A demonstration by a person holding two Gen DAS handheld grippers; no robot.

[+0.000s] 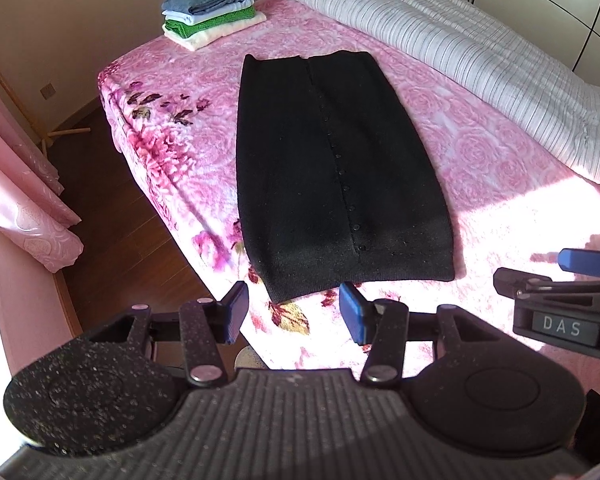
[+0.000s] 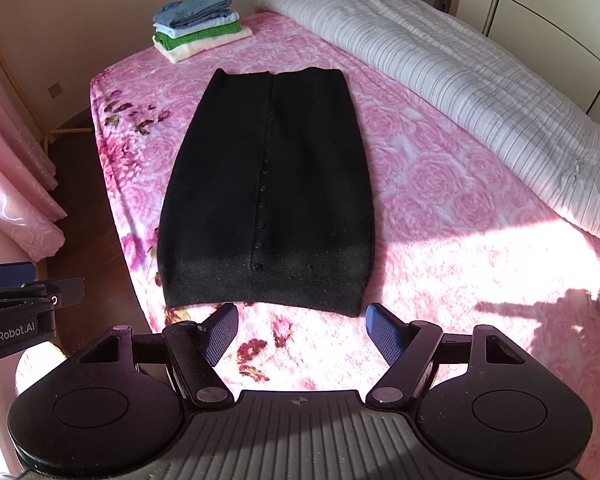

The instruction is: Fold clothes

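The bed (image 1: pixel 480 152), covered in a pink floral blanket, fills most of both views, with sun falling across its near edge. A white striped quilt (image 1: pixel 460 52) lies bunched along the bed's right side, from the far edge toward the near right corner. A black cardigan (image 1: pixel 336 168) lies flat in the middle of the bed, folded into a long narrow shape with its button row running down the centre; its hem sits just short of the near edge and its left side runs close to the bed's left edge. A stack (image 1: pixel 210 10) of folded clothes, blue on top, then green and cream, sits at the far left corner, well apart from the cardigan. The left gripper (image 1: pixel 294 312) hangs over the near edge just before the hem, its jaws spread wide and holding nothing. The right gripper (image 2: pixel 302 332) hangs beside it over the same edge, jaws likewise wide apart and empty.
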